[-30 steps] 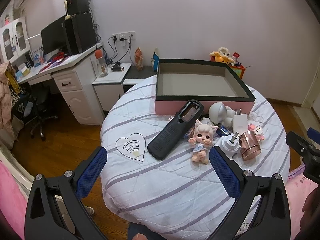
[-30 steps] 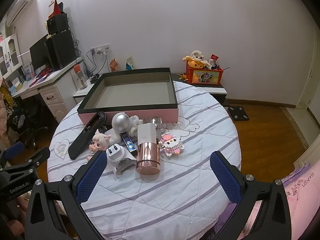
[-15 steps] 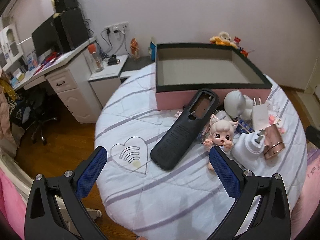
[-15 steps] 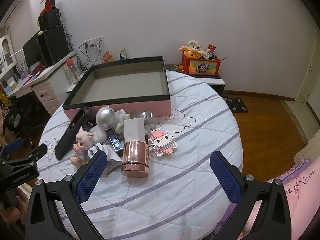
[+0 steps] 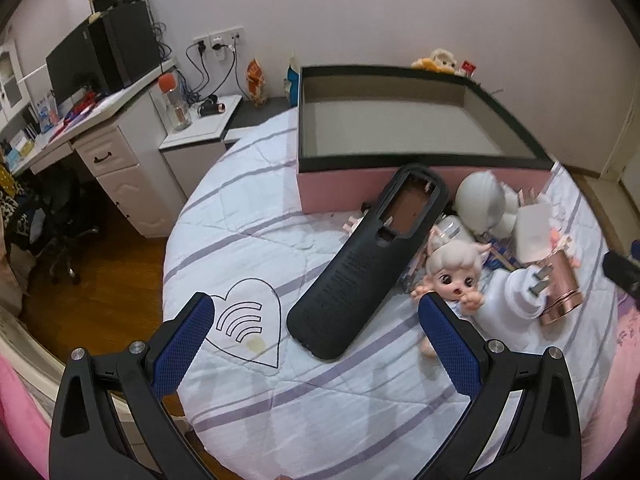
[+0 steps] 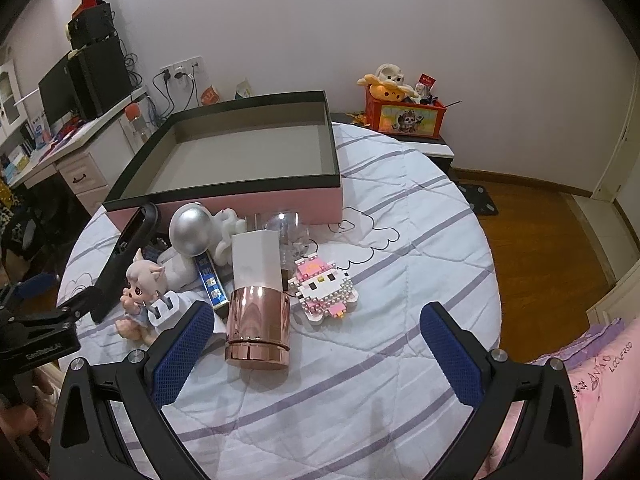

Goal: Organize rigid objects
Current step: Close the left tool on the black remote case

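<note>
Beside the pink box (image 6: 224, 204), our clutter waits: one black handset shell (image 5: 366, 268), one doll (image 6: 141, 280), one rose-gold cylinder (image 6: 258, 328), one pink block figure (image 6: 324, 292). "GenRobot.AI" is partly legible on our left gripper (image 5: 316, 322). Both it and our right gripper (image 6: 316, 326) gape wide, empty, and have closed in on the pile since a second ago.

White desk (image 5: 100, 148), monitor (image 5: 68, 68), orange toy crate (image 6: 404, 114)

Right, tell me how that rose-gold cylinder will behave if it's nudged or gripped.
The rose-gold cylinder lies on its side, so a sideways nudge would probably roll it. Its mirror-like finish looks slick, so it may slip in a gripper. It appears rigid; the white section might be a separate cap.
</note>
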Action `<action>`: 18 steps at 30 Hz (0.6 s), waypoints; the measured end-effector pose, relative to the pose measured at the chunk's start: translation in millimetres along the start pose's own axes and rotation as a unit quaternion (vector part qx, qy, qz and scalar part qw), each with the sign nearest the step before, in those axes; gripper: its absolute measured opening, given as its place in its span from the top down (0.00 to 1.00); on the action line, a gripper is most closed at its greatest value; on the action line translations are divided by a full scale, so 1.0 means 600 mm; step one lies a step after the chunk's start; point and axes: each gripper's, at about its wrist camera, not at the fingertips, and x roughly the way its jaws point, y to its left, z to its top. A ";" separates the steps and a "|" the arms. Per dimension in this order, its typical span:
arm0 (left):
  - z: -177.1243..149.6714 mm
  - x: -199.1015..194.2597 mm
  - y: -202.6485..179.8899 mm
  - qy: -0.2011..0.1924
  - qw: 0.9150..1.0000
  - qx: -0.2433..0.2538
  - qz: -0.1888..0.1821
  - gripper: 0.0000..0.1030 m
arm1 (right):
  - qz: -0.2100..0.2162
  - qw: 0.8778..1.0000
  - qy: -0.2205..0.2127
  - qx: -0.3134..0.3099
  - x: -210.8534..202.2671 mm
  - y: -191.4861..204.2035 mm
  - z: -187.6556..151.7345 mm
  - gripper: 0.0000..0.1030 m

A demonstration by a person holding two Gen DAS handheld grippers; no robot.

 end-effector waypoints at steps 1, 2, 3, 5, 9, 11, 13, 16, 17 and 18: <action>0.001 -0.007 0.000 -0.004 1.000 -0.003 -0.001 0.00 | 0.001 1.000 -0.002 -0.002 -0.002 0.003 0.002 0.00; 0.003 -0.015 0.000 -0.009 1.000 -0.005 -0.002 0.00 | 0.002 1.000 -0.004 -0.003 -0.005 0.005 0.003 0.00; 0.005 -0.027 0.000 -0.015 1.000 -0.009 -0.003 0.00 | 0.002 1.000 -0.006 -0.004 -0.008 0.007 0.004 0.00; 0.009 -0.050 -0.001 -0.029 0.999 -0.013 -0.006 0.00 | 0.006 1.000 -0.015 -0.007 -0.020 0.014 0.006 0.00; 0.012 -0.096 -0.003 -0.066 0.998 -0.017 -0.007 0.00 | 0.011 0.999 -0.039 -0.013 -0.054 0.024 0.010 0.00; 0.013 -0.101 -0.002 -0.073 0.997 -0.014 -0.005 0.00 | 0.012 0.999 -0.048 -0.016 -0.068 0.028 0.011 0.00; 0.011 -0.088 0.000 -0.067 0.998 -0.009 -0.003 0.00 | 0.009 0.999 -0.051 -0.016 -0.073 0.028 0.010 0.00; 0.003 -0.047 0.006 -0.042 0.999 0.000 0.000 0.00 | 0.002 0.999 -0.040 -0.012 -0.058 0.022 0.007 0.00; 0.001 -0.025 0.008 -0.029 1.000 0.007 0.001 0.00 | 0.000 0.999 -0.035 -0.010 -0.051 0.019 0.005 0.00; -0.001 -0.009 0.009 -0.019 1.000 0.012 -0.003 0.00 | -0.003 1.000 -0.028 -0.007 -0.041 0.016 0.004 0.00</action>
